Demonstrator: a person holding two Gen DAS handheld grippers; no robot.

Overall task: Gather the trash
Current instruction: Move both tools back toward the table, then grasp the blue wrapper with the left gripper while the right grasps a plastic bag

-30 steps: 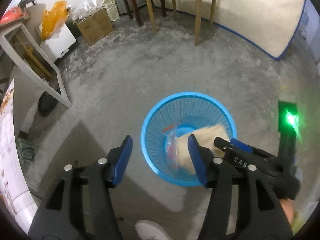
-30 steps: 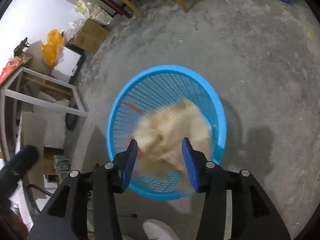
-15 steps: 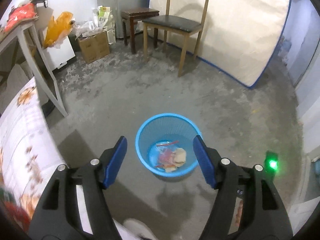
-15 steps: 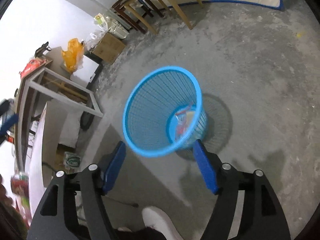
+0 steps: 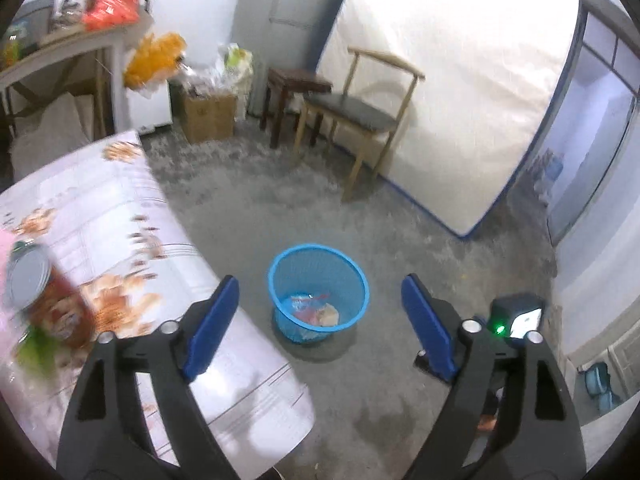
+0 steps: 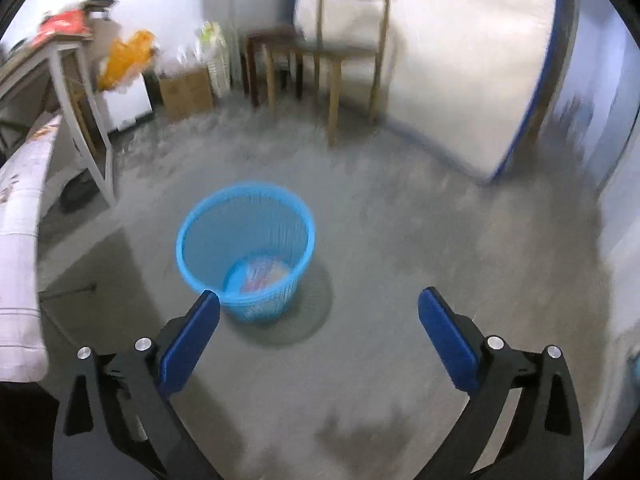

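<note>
A blue mesh wastebasket [image 5: 348,264] [image 6: 200,248] stands on the grey floor with crumpled wrappers and a pale wad of trash [image 5: 316,310] [image 6: 260,276] at its bottom. My left gripper [image 5: 320,312] hangs well above and short of the basket, its jaws opening with nothing between them. My right gripper [image 6: 320,328] is also raised above the floor, to the right of the basket, jaws opening wide and empty. On the flowered tablecloth [image 5: 100,208] at the left lie a red can with a silver lid [image 5: 44,292] and a green scrap [image 5: 36,350], both blurred.
A wooden chair [image 5: 360,108] and dark stool [image 5: 294,96] stand by a white mattress [image 5: 460,80] leaning on the far wall. A cardboard box [image 5: 208,116], bags and a white-legged table [image 5: 72,56] crowd the back left. A black device with a green light [image 5: 516,316] shows at the right.
The pale wad dropped from my right gripper into the basket. Both grippers opened wider and rose away from the basket, which now looks smaller; the table with the can came into the left view.
</note>
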